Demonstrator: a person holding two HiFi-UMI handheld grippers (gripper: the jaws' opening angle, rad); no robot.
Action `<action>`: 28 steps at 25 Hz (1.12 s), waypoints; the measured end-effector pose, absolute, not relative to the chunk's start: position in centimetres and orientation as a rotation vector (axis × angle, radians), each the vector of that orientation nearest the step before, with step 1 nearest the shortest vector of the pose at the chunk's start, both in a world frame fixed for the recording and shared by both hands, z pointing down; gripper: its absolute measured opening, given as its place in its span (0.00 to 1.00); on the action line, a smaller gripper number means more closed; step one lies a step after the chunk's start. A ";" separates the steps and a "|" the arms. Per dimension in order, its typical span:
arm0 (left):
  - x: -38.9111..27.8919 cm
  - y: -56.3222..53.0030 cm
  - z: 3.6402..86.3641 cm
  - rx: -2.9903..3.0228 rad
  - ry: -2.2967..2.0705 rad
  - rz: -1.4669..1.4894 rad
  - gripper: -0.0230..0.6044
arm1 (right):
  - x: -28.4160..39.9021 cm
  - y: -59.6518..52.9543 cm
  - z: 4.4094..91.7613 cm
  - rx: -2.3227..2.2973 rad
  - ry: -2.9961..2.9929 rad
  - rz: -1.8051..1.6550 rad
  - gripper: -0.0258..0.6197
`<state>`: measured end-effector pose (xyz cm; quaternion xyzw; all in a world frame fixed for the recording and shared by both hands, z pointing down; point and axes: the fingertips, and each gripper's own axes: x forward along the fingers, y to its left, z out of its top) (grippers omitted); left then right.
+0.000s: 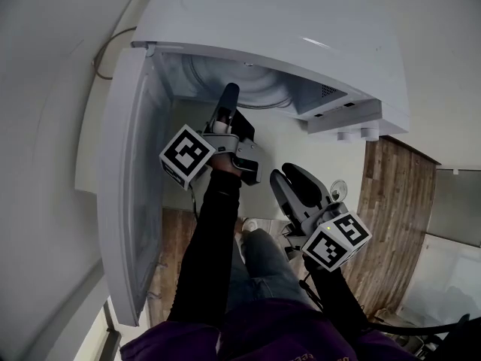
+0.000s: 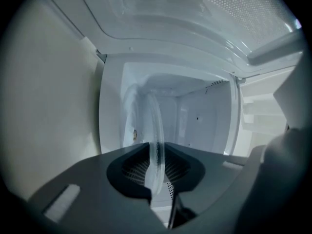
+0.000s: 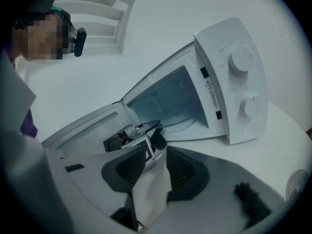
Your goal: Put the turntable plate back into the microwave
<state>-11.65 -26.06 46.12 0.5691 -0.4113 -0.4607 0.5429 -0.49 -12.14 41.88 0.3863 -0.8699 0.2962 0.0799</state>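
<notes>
The clear glass turntable plate [image 2: 153, 126] shows edge-on between the pads of my left gripper [image 2: 158, 155], which is shut on its rim. The plate reaches into the open white microwave [image 1: 301, 21]. From above, my left gripper [image 1: 228, 95] points into the oven's mouth, and the plate's curved rim [image 1: 259, 81] shows inside. In the right gripper view the left gripper [image 3: 136, 134] sits at the oven's opening, with the plate [image 3: 187, 125] low over the cavity floor. My right gripper [image 1: 294, 177] hangs back to the right, open, with only the white table showing between its jaws [image 3: 157, 157].
The microwave door [image 1: 128, 194] stands swung open on the left of the cavity. Two round knobs [image 3: 241, 60] sit on the control panel at the right. The oven rests on a white table [image 3: 287, 130], with wooden floor [image 1: 391, 216] beyond. A person's legs [image 1: 263, 269] are below.
</notes>
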 end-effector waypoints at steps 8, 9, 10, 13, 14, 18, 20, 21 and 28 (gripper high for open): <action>-12.0 -27.0 46.6 1.342 -0.976 -1.088 0.14 | -1.1 -12.3 42.3 1.145 -2.589 0.872 0.25; -12.0 -27.1 46.6 1.340 -0.978 -1.088 0.14 | -1.2 -12.4 42.3 1.143 -2.590 0.872 0.25; -12.0 -27.2 46.6 1.338 -0.979 -1.089 0.14 | -1.3 -12.4 42.3 1.142 -2.590 0.873 0.25; -11.9 -27.4 46.6 1.339 -0.986 -1.084 0.14 | -1.5 -12.5 42.3 1.137 -2.593 0.876 0.25; -11.8 -27.5 46.6 1.340 -0.990 -1.078 0.14 | -1.5 -12.6 42.3 1.137 -2.594 0.875 0.25; -11.6 -27.6 46.9 1.325 -1.018 -1.038 0.13 | -1.3 -12.9 42.4 1.142 -2.595 0.869 0.25; -11.6 -27.5 47.0 1.320 -1.026 -1.027 0.12 | -1.3 -13.3 42.3 1.143 -2.596 0.856 0.25; -11.6 -27.5 47.0 1.320 -1.029 -1.022 0.12 | -1.2 -13.6 42.3 1.145 -2.597 0.845 0.25; -11.5 -27.6 47.1 1.309 -1.036 -0.999 0.11 | -0.9 -17.5 42.3 1.188 -2.602 0.767 0.25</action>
